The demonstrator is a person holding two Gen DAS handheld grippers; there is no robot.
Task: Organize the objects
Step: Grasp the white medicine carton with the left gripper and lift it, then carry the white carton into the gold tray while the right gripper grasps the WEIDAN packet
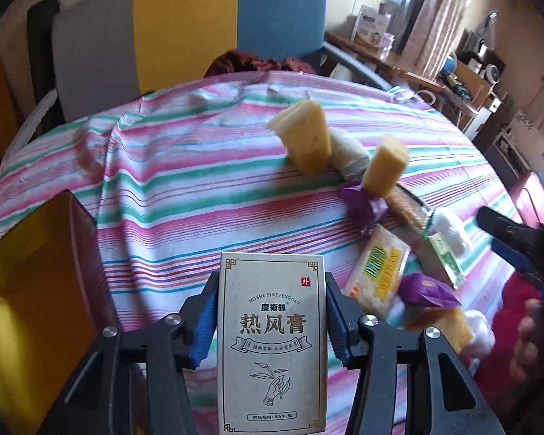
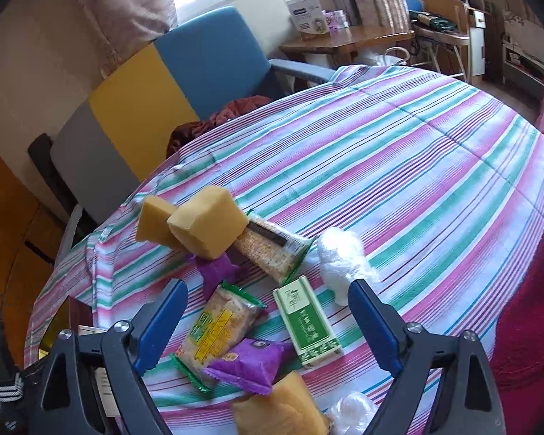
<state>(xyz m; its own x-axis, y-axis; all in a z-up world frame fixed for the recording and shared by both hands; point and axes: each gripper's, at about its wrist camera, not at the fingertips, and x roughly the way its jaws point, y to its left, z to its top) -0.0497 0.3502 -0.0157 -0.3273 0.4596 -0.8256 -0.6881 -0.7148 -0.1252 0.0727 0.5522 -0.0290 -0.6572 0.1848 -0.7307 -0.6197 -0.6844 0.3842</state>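
My left gripper (image 1: 272,320) pinches a pale ointment box (image 1: 272,340) upright between its blue pads, lifted over the striped tablecloth (image 1: 199,188); I judge this the carrying step of the sorting; my right gripper (image 2: 268,320) hangs spread and empty above the clutter: a yellow cracker packet (image 2: 214,330), a purple packet (image 2: 248,364), a green box (image 2: 306,326), and yellow sponges (image 2: 206,226); next I must find the box its place, perhaps the dark bin (image 1: 32,253) at left.
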